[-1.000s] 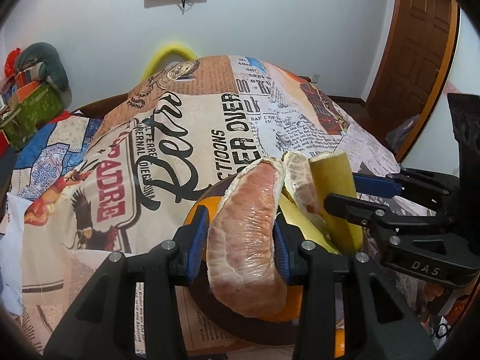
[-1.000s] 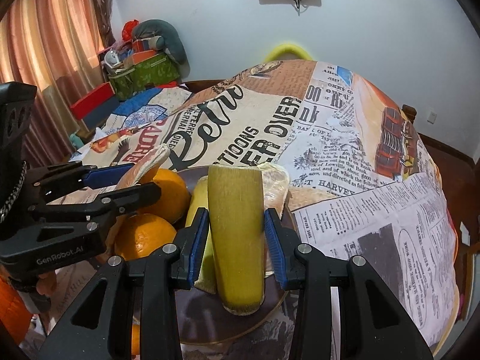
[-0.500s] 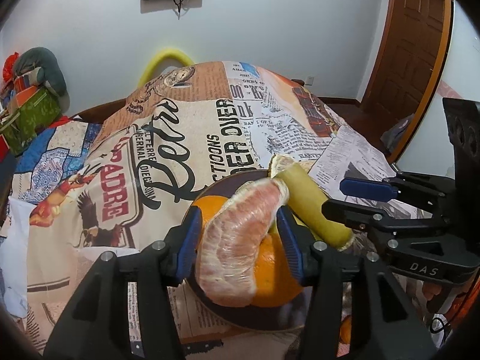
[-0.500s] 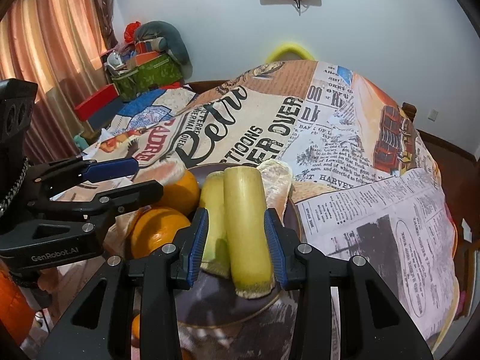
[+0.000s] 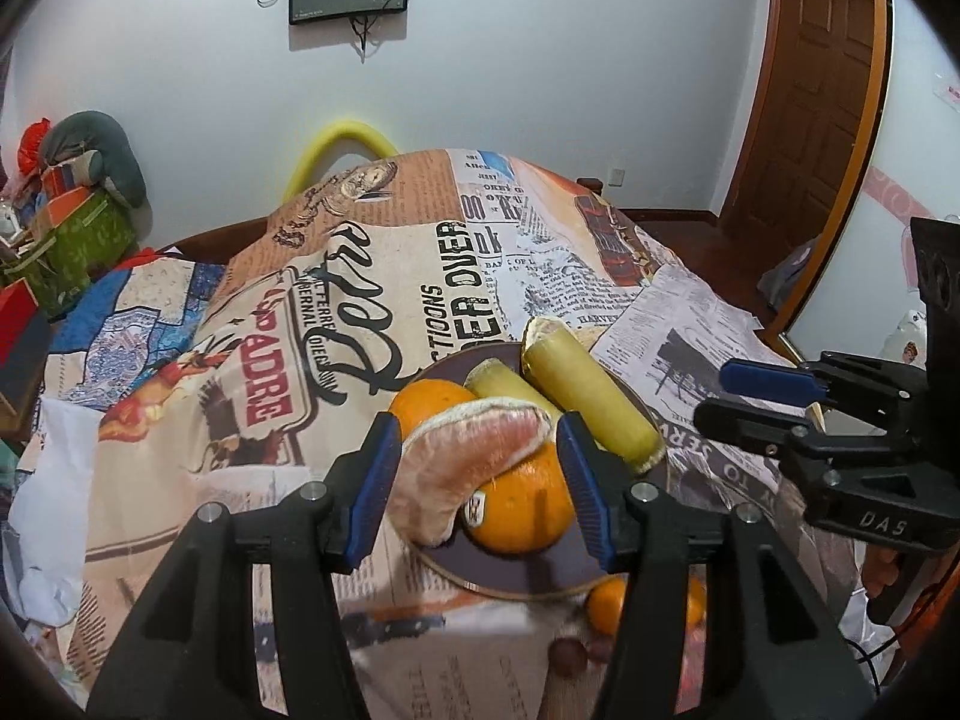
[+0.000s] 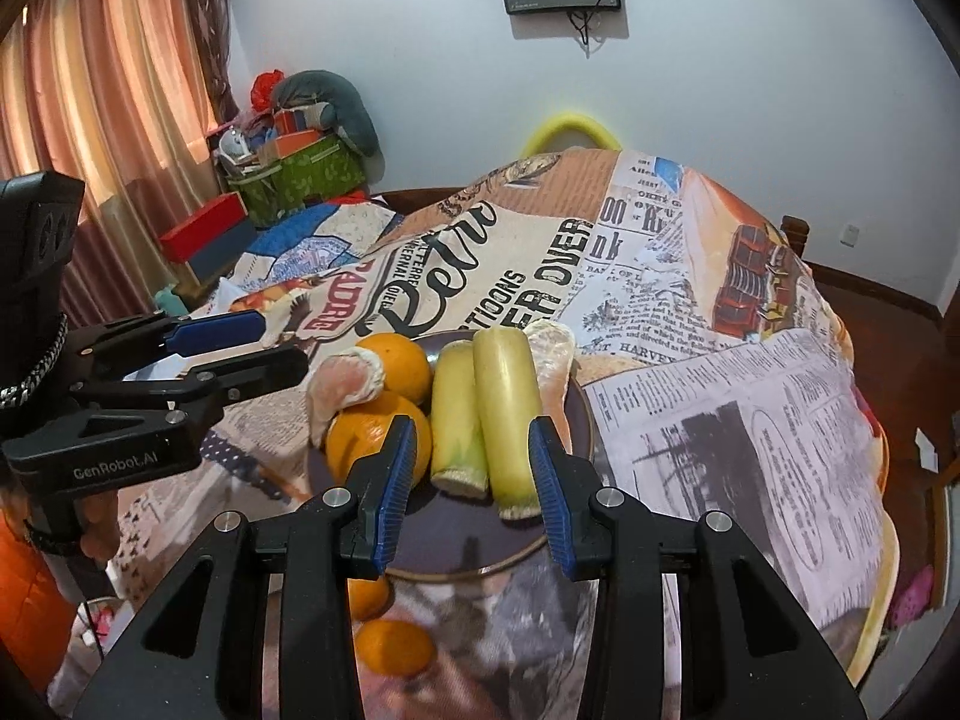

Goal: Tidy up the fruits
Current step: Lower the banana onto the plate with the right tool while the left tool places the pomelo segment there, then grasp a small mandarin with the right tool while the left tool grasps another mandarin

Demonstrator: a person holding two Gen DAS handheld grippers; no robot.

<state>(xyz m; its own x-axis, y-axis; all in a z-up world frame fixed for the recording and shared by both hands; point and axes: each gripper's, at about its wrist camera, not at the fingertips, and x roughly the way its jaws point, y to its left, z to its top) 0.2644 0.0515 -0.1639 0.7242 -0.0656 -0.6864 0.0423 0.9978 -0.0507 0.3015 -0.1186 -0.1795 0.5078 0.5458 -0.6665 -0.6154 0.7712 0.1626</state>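
Observation:
A dark round plate [image 5: 516, 576] [image 6: 456, 546] sits on the newspaper-print tablecloth. On it lie two oranges [image 5: 522, 510] [image 6: 366, 444], two yellow-green cane pieces [image 5: 591, 402] [image 6: 504, 414] and pink pomelo segments. My left gripper [image 5: 480, 480] is open around one pomelo segment [image 5: 468, 456], which rests on the oranges. My right gripper [image 6: 474, 480] is open just behind the cane pieces, touching neither. A second pomelo segment [image 6: 555, 360] lies at the plate's far right.
Two small oranges [image 6: 393, 645] lie on the cloth in front of the plate, also in the left wrist view [image 5: 612, 603]. Boxes and a green basket [image 6: 300, 174] stand beyond the table at the left. A wooden door [image 5: 822, 78] is at the right.
Both grippers opened and drew back. The pomelo segment dropped from the left jaws onto the oranges. The cane piece left the right jaws and lies on the plate.

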